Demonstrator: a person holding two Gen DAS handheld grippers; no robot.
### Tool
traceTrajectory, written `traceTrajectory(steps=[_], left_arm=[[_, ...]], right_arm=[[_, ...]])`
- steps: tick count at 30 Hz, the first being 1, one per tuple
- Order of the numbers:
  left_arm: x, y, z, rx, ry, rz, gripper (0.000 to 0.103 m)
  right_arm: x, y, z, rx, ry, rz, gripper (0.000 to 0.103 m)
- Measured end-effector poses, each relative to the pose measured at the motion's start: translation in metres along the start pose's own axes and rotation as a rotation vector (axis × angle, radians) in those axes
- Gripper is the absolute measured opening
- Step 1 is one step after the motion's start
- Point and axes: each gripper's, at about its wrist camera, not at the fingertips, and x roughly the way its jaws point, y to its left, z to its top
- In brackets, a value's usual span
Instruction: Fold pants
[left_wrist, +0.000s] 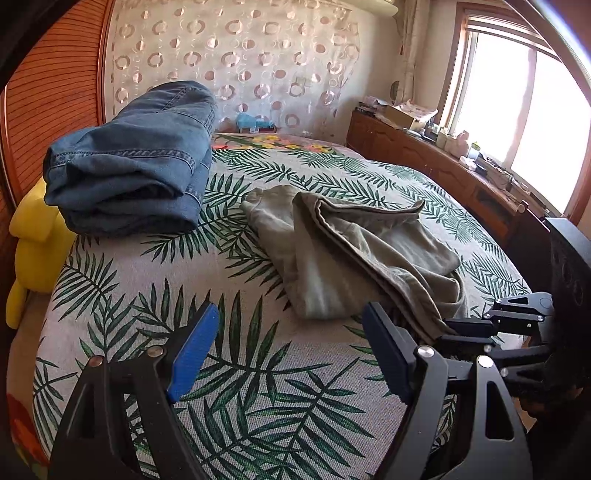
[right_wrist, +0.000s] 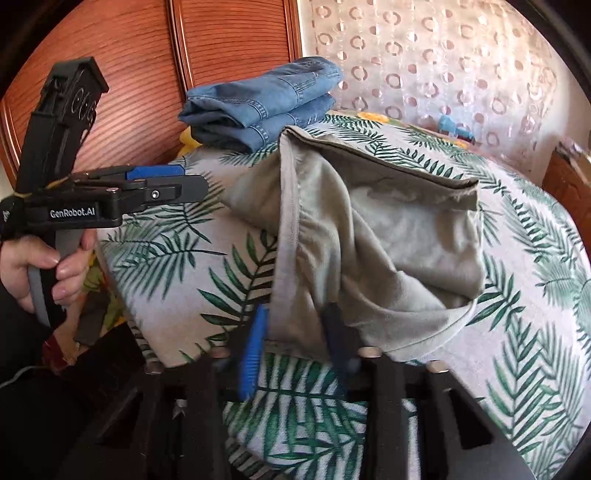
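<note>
Khaki pants (left_wrist: 332, 258) lie partly folded on the leaf-print bed cover (left_wrist: 258, 387). My left gripper (left_wrist: 288, 321) hovers open just in front of their near end, nothing between its blue pads. In the right wrist view it (right_wrist: 188, 181) shows from the side, held by a hand (right_wrist: 48, 266). My right gripper (right_wrist: 295, 325) is shut on the near edge of the pants (right_wrist: 369, 229), and the cloth rises in a ridge from its fingers. From the left wrist view the right gripper (left_wrist: 454, 328) meets the cloth at its lower right corner.
Folded blue jeans (left_wrist: 129, 162) sit at the far left of the bed, also in the right wrist view (right_wrist: 266, 103). A yellow plush toy (left_wrist: 33, 240) leans by the wooden panel. A cluttered wooden cabinet (left_wrist: 443, 166) runs under the window on the right.
</note>
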Motion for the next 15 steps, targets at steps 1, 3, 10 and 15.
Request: traceTrajectory(steps=[1,3,10,15], left_arm=[[0.001,0.0,0.001,0.002,0.001,0.001,0.081],[0.003,-0.001,0.003,0.003,0.003,0.003,0.081],[0.005,-0.001,0.013,0.005,-0.013,0.008,0.081],[0.008,-0.001,0.017,0.01,-0.02,0.013,0.081]], right_arm=[[0.001,-0.001,0.001,0.001,0.002,0.003,0.015],[-0.001,-0.007,0.003,0.01,-0.002,0.019,0.009],[-0.033,-0.024,0.033,-0.02,-0.112,-0.045,0.007],[-0.033,-0.047,0.061,-0.029,-0.147,-0.109,0.007]])
